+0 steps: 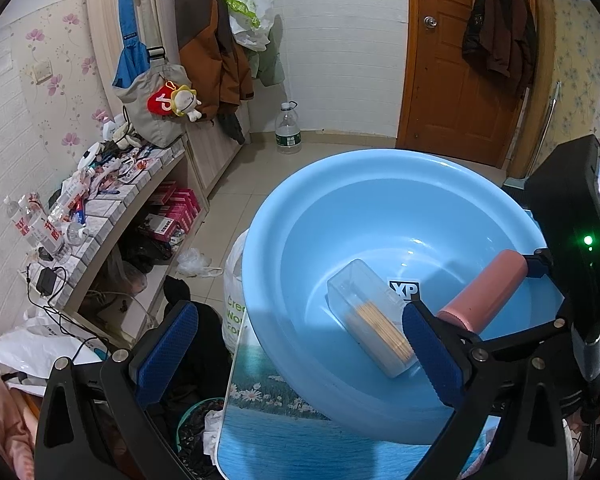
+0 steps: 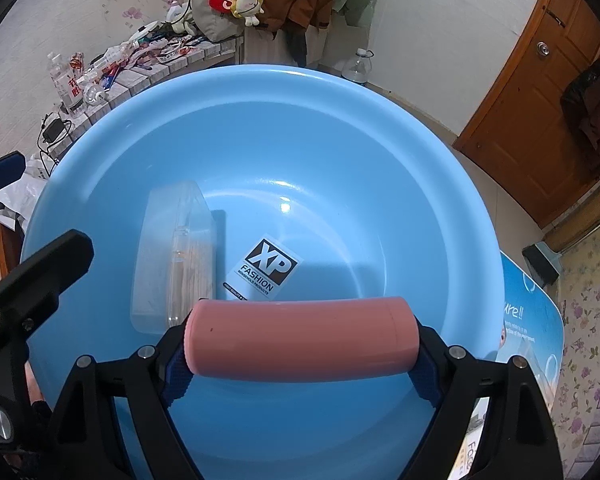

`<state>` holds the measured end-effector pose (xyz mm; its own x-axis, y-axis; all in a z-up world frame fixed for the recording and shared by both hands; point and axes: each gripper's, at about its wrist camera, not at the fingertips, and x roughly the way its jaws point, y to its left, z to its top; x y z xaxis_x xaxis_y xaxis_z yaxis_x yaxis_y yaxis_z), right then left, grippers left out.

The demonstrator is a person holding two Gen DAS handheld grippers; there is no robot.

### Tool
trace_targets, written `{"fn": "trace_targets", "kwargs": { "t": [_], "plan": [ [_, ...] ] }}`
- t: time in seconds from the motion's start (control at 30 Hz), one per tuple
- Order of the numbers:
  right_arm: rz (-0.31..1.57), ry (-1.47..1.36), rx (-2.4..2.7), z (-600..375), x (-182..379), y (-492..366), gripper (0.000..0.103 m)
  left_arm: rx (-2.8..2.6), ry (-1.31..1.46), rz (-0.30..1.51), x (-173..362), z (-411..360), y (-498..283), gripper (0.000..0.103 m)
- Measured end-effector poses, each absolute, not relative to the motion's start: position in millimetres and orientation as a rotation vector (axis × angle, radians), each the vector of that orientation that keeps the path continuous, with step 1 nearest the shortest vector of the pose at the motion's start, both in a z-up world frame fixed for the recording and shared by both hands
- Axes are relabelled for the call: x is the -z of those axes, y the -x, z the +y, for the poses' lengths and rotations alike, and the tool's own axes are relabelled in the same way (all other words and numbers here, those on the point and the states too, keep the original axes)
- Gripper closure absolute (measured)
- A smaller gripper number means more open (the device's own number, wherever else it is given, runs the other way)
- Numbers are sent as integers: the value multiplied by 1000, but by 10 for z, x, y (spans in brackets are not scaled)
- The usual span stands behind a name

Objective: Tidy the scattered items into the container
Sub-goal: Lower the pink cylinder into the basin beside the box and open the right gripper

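The right tool (image 2: pixel 300 360) pinches a pink cylindrical bottle (image 2: pixel 300 338) end to end and holds it lengthwise above the blue basin (image 2: pixel 260 128), which sits on a desk with a sea-and-daisy print (image 1: pixel 284 432). The left tool (image 1: pixel 300 356) is spread wide with nothing between its pads, near the basin's rim. 1 item is already in: a clear box of toothpicks (image 1: pixel 374 318) lies on the basin floor beside the XP label (image 2: pixel 268 270). The bottle looks like item 2, poised for release but not yet set down. No other loose items show on the desk, so whether more remain cannot be told.
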<state>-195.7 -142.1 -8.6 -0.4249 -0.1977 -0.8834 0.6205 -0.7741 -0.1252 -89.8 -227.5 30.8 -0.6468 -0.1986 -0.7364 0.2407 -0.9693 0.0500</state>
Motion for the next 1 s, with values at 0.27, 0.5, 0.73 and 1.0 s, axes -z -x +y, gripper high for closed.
{"fn": "trace_targets", "kwargs": {
  "t": [0.27,0.5,0.73,1.0],
  "plan": [
    [601,-1296,2223,-1349,69,1903,15,2647,-1169,84,-339,-2307,862,0],
    [612,-1299,2208,-1337,31,1868,15,2647,-1168,86,-349,-2323,847,0],
    [623,-1312,2192,-1271,5,1821,15,2645,-1164,82,-348,-2327,813,0],
    [651,-1320,2190,-1243,-61,1784,15,2641,-1162,86,-361,-2324,804,0]
  ]
}}
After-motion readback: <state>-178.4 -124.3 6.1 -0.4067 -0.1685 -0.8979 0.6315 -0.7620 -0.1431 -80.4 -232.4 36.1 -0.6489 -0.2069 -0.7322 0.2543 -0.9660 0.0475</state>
